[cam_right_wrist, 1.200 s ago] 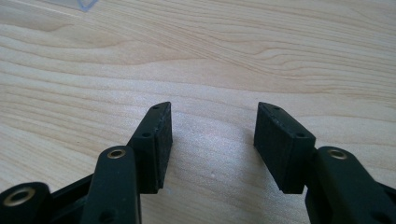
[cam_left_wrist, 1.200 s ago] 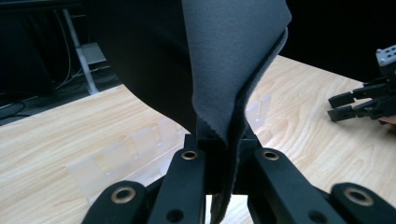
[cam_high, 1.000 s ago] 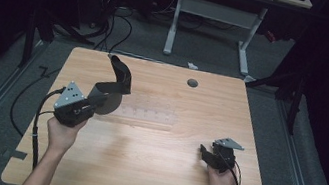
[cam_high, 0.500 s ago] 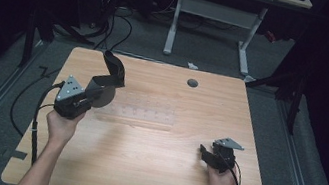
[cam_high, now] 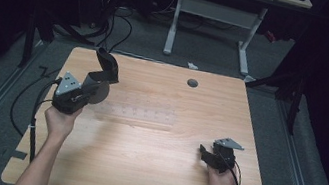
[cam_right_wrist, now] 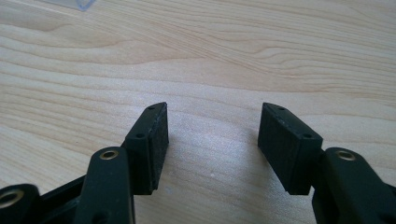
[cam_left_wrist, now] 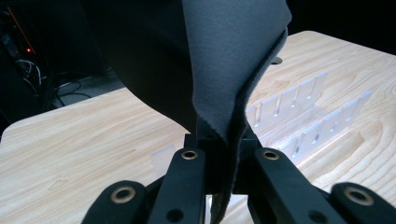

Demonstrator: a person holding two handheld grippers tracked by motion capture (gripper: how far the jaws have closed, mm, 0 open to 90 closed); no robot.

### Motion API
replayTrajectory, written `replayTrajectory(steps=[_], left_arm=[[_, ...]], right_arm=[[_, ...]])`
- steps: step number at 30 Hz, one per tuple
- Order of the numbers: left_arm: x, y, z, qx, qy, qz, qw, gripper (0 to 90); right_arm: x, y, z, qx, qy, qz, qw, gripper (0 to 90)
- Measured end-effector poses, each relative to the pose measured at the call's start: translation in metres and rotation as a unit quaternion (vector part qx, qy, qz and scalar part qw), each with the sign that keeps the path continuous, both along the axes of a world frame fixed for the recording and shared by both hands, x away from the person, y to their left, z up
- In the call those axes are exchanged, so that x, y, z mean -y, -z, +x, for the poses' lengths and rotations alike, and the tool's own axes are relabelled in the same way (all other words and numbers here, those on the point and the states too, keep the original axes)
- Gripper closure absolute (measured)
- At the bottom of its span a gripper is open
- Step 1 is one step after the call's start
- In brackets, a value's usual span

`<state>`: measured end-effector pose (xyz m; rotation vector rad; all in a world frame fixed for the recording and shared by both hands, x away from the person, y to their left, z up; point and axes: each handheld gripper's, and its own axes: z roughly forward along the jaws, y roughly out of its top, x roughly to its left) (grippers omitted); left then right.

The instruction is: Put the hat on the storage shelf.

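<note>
grey cloth (cam_left_wrist: 233, 60): top cut off | hides hand-held gripper's jaw tips

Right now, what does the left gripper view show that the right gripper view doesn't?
The left gripper view has its jaws shut on a dark grey cloth, with a clear slotted rack lying on the table behind it. The right gripper view has the right gripper open, holding nothing, over bare wood. Both show black jaws above the same light wooden table.
</note>
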<state>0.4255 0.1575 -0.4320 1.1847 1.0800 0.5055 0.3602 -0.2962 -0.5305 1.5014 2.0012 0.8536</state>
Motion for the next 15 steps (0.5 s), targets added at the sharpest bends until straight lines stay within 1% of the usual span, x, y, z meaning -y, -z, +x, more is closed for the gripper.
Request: replayTrajectory(steps=[5,8,11,15], left_arm=[[-0.0012,0.005,0.0054,-0.005,-0.009,0.01,0.9999,86.5],[-0.002,0.0071,0.0073,-0.007,-0.014,0.011,0.9998,86.5],[-0.0006,0.0092,0.008,-0.009,-0.015,0.019,0.9997,86.5],[0.0016,0.0097,0.0087,-0.009,-0.017,0.018,0.9996,86.5]], right_arm=[[0.0,0.0,0.0,0.0,0.0,0.0,1.0,43.2],[0.0,0.0,0.0,0.0,0.0,0.0,1.0,43.2],[-0.0001,0.0,-0.0001,0.0,0.001,0.0,1.0,43.2],[0.0,0.0,0.0,0.0,0.0,0.0,1.0,43.2]])
